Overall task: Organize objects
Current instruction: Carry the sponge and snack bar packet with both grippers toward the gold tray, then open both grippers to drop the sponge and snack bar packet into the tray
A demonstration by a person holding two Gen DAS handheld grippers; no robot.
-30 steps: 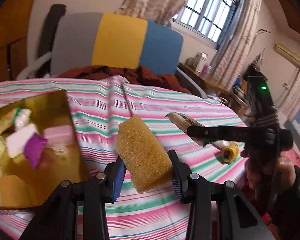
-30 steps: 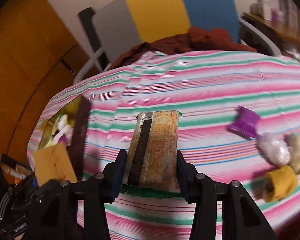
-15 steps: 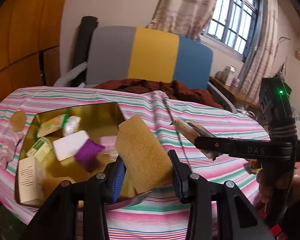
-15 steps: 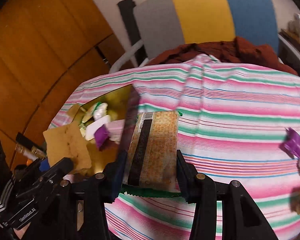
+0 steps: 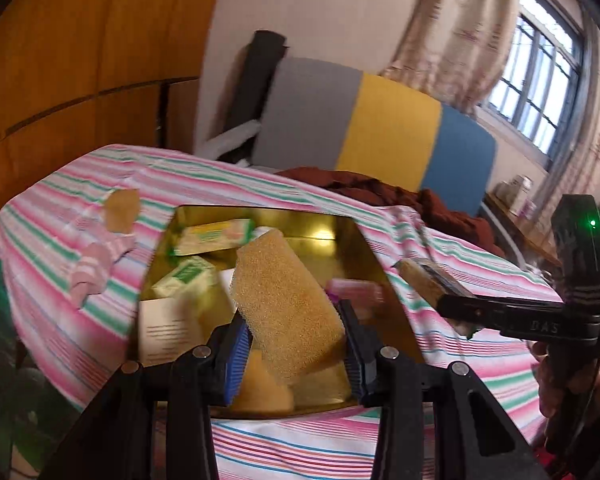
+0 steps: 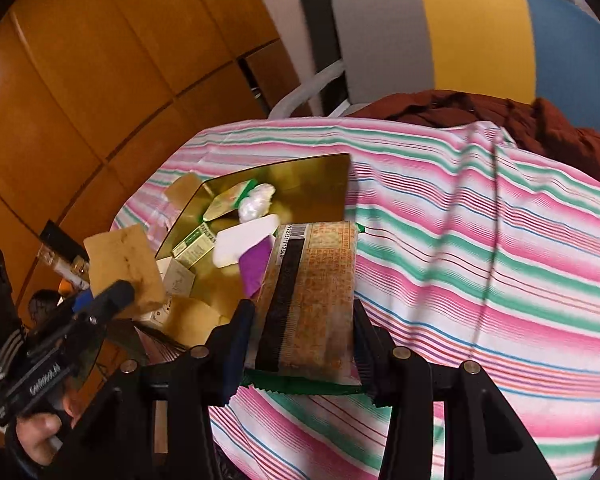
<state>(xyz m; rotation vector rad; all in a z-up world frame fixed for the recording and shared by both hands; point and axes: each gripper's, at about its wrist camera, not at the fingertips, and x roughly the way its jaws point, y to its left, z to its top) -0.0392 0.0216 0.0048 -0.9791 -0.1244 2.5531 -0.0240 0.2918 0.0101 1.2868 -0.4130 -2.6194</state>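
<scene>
My left gripper [image 5: 296,344] is shut on a tan sponge block [image 5: 288,300], held tilted above the gold tray [image 5: 396,320]. The tray lies on the striped tablecloth and holds green-and-yellow packets [image 5: 212,236], a white card and a pink item. My right gripper [image 6: 304,340] is shut on an orange snack packet [image 6: 312,296] with a black stripe and barcode, just right of the gold tray [image 6: 320,184]. In the right wrist view the sponge block [image 6: 124,260] shows in the other gripper over the tray's near left. The snack packet [image 5: 432,280] appears at right in the left wrist view.
A striped pink, green and white cloth [image 6: 480,240] covers the round table. A chair with a grey, yellow and blue back [image 5: 372,128] and a brown garment [image 6: 500,116] stands behind it. A pink striped sock [image 5: 96,264] lies left of the tray. Wooden panels line the left wall.
Both grippers have swung left over the table with their loads. The sponge now hangs over the gold tray, and the snack packet has reached the tray's right edge.
</scene>
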